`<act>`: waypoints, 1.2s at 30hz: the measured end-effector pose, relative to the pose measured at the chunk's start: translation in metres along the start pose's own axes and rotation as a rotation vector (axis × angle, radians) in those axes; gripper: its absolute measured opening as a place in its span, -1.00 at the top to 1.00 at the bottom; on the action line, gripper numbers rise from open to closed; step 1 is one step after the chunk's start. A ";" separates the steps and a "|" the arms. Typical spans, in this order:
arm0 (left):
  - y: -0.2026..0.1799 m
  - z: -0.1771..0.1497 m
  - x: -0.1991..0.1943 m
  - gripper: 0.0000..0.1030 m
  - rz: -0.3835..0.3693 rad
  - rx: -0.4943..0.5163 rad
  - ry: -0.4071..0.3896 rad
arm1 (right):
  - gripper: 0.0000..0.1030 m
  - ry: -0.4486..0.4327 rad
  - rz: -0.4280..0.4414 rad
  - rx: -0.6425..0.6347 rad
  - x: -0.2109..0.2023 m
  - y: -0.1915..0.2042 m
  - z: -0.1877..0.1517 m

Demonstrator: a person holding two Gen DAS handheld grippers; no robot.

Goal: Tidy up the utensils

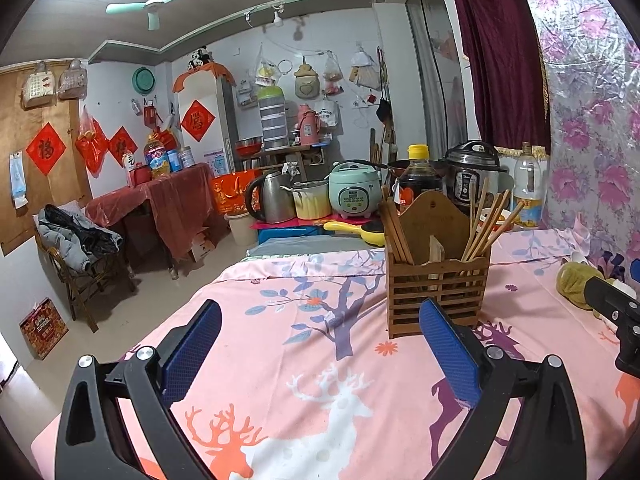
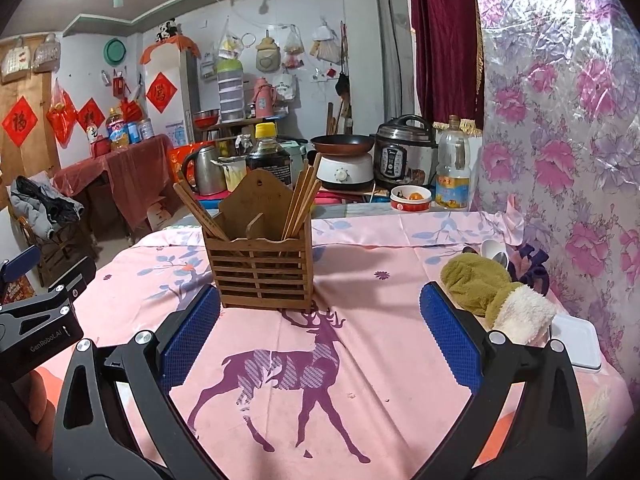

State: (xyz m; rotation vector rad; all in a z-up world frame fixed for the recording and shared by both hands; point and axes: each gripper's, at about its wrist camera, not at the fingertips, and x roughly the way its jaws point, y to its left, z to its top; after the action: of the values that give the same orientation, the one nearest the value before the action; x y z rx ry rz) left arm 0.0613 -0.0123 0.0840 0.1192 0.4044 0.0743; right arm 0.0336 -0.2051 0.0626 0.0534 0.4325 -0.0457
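The wooden chopstick holder [image 2: 262, 264] is standing upright mid-bench [image 2: 380, 360], chopsticks [image 2: 302, 200] leaning in both end compartments, likely sorted. We are hovering the left hand-held gripper [image 1: 320, 354] and right hand-held gripper [image 2: 320, 340] wide open, empty. Spoons [image 2: 496, 254] are lying behind the green cloth [image 2: 476, 284].

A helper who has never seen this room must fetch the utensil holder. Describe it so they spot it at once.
Start at the table covered by the pink deer-print cloth. Near its middle stands the slatted brown wooden utensil holder, an upright box with a tall peaked back panel. It is the only wooden thing on the cloth, with wooden chopsticks sticking out of both end compartments, unlike the soft olive-green plush toy nearby.
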 end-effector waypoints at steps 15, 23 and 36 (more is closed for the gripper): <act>0.005 -0.004 0.013 -0.89 -0.053 -0.014 0.064 | -0.87 0.013 0.011 -0.009 0.000 0.006 -0.002; 0.004 -0.005 0.014 -0.89 -0.055 -0.009 0.068 | -0.87 0.018 0.014 -0.013 0.000 0.008 -0.003; 0.000 -0.008 0.019 -0.89 -0.108 0.006 0.104 | -0.87 0.019 0.015 -0.010 0.001 0.008 -0.003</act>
State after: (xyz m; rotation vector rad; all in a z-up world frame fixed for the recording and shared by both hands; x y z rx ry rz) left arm 0.0758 -0.0098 0.0689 0.0998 0.5143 -0.0271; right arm 0.0335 -0.1968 0.0598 0.0475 0.4517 -0.0285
